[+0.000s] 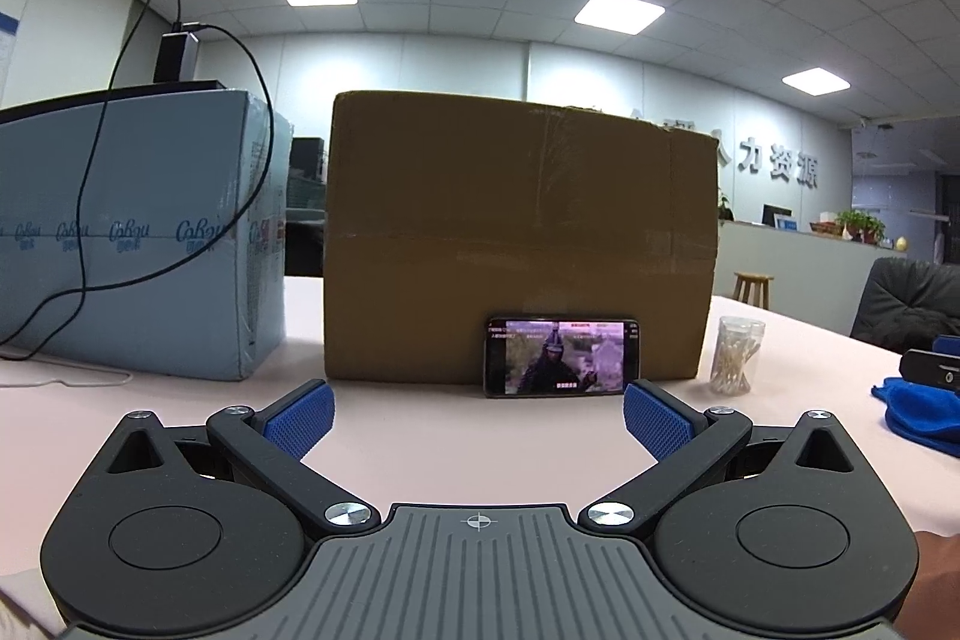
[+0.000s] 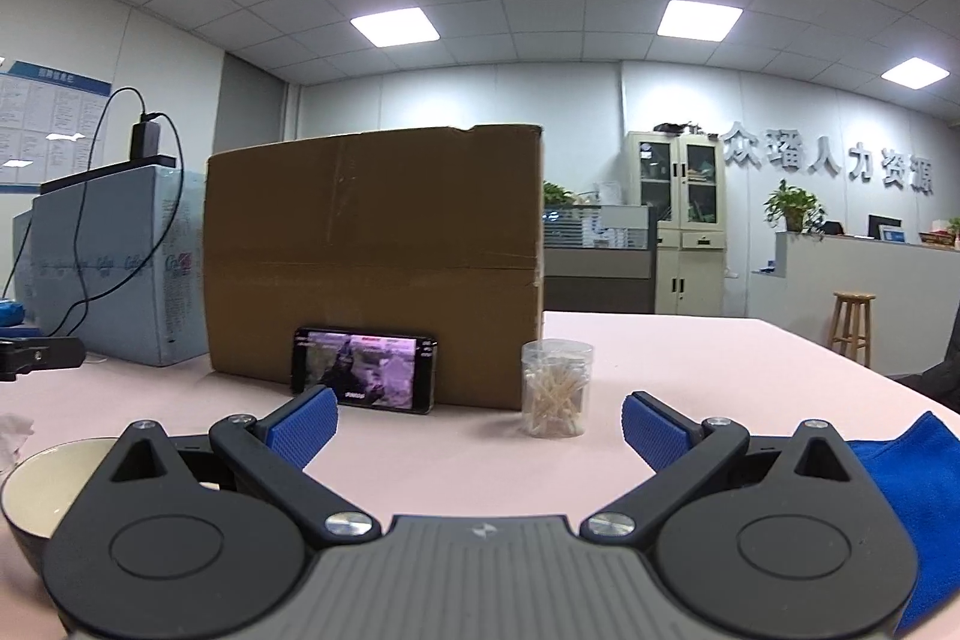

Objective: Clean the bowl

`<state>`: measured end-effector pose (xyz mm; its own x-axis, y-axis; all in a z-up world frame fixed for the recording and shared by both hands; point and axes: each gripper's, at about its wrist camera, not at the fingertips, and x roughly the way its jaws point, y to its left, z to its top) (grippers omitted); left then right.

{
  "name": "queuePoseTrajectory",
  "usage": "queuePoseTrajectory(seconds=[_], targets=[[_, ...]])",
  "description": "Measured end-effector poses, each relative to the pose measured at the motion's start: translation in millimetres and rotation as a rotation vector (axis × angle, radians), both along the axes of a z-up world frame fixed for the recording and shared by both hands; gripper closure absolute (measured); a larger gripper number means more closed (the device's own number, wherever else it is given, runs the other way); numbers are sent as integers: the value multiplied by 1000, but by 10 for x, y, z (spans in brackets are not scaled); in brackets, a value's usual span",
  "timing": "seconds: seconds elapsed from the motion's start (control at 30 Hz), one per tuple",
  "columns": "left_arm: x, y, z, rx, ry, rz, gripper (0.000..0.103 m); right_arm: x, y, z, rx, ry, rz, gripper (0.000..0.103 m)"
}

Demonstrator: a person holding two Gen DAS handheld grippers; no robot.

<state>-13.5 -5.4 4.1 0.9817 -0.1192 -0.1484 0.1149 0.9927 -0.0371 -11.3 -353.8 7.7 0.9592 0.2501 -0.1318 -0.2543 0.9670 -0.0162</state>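
Note:
A bowl (image 2: 45,478), dark outside and cream inside, sits on the pink table at the lower left of the right wrist view, partly hidden behind my right gripper's body. A blue cloth (image 2: 924,496) lies to the right of my right gripper (image 2: 479,427), which is open and empty above the table. The cloth also shows at the right edge of the left wrist view (image 1: 921,415). My left gripper (image 1: 479,415) is open and empty, pointing at the phone. The bowl is not in the left wrist view.
A large cardboard box (image 1: 516,238) stands ahead with a phone (image 1: 561,357) leaning on it, screen lit. A clear jar of cotton swabs (image 2: 556,388) stands right of the phone. A light blue box (image 1: 138,232) with black cables is at the left. Crumpled tissue (image 2: 15,433) lies near the bowl.

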Motion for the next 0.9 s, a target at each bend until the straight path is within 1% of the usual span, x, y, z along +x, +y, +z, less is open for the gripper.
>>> queuePoseTrajectory(seconds=[0.1,0.17,0.27,0.4,0.47,0.63,0.77,0.9], targets=[[-41,0,12,0,-1,-23,0,-51,46,42,-17,5,41,0],[-59,6,18,-9,15,-41,0,-81,82,72,-30,16,78,1],[-86,-3,15,-6,25,-58,0,-131,129,94,-57,57,137,2],[-74,-3,-8,-21,54,-100,0,-202,200,114,-101,130,223,3],[-60,-20,-24,-22,83,-136,0,-229,234,116,-122,166,262,5],[-42,-49,-66,-29,141,-213,0,-311,283,85,-156,254,360,6],[-38,-24,-87,-45,152,-221,0,-369,295,35,-173,327,433,8],[-52,1,-100,-66,146,-229,0,-441,364,-25,-233,410,531,8]])
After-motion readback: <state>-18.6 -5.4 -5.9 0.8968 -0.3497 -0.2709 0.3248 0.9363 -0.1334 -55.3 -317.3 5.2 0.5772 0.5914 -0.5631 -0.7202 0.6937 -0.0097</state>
